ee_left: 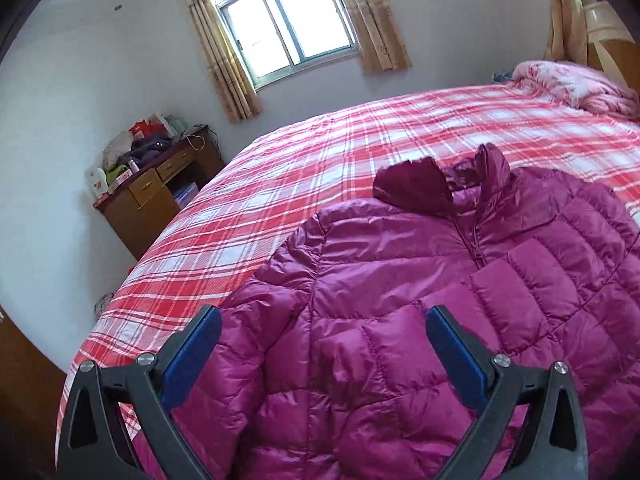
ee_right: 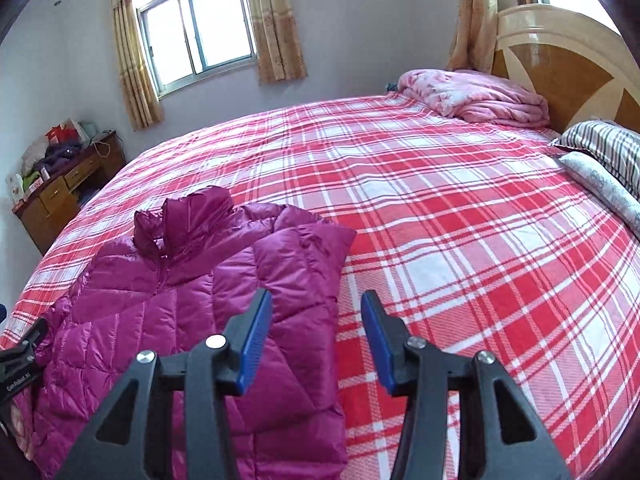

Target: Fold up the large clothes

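Jacket [ee_left: 400,300] hem cut off by frame; desk clutter [ee_left: 136,148] too small.

both wrist views are looking down along their jaws from close above the bed [ee_left: 320,152]. the left is facing the jacket [ee_left: 400,320], the right its edge and open bedspread. both are sharing jacket [ee_right: 180,300], window [ee_right: 192,28] and desk [ee_right: 60,196].

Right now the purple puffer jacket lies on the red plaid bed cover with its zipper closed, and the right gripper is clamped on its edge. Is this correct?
One thing is wrong. The right gripper grips nothing: the right wrist view shows its jaws apart above the jacket edge. The jacket does lie zipped on the plaid bed cover.
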A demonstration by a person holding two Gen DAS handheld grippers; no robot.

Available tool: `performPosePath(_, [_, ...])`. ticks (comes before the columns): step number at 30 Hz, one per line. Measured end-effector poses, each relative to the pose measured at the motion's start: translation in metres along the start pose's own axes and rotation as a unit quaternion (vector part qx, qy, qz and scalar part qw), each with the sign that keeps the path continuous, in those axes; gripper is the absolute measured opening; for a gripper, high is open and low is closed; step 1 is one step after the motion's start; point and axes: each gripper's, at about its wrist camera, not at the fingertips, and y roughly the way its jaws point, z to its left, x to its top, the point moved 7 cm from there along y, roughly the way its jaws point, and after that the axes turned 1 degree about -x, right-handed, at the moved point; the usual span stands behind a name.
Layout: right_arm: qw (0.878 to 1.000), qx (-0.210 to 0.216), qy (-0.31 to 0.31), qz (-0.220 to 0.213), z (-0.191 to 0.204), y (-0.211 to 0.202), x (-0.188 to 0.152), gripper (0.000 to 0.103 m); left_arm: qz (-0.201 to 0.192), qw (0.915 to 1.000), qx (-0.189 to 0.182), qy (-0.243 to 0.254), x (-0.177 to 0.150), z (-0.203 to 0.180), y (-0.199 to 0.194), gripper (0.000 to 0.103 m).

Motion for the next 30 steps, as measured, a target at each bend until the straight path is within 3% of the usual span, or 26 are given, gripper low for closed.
performPosePath(3, [0.999,0.020,-0.023,0.026,0.017,0.025,-0.008,0.050,0.035,0.9989,0.027,0.016,-0.016,-0.010,0.036,0.102])
performPosePath(6, [0.998,0.011,-0.044,0.055,0.024,0.047,-0.023,0.050,0.066,0.9976,0.017,0.009,-0.031,-0.008,0.061,0.102])
performPosePath(19, [0.993,-0.012,-0.070,0.090,0.027,0.069,-0.044,0.051,0.086,0.9954,-0.029,-0.031,-0.044,-0.007,0.081,0.102])
performPosePath(26, [0.990,-0.052,-0.097,0.085,0.033,0.049,-0.037,0.051,0.086,0.9954,-0.027,-0.032,-0.044,-0.007,0.082,0.102])
performPosePath(30, [0.994,-0.006,-0.088,0.058,0.060,0.011,-0.034,0.062,0.085,0.9956,-0.024,-0.030,-0.044,-0.007,0.082,0.102])
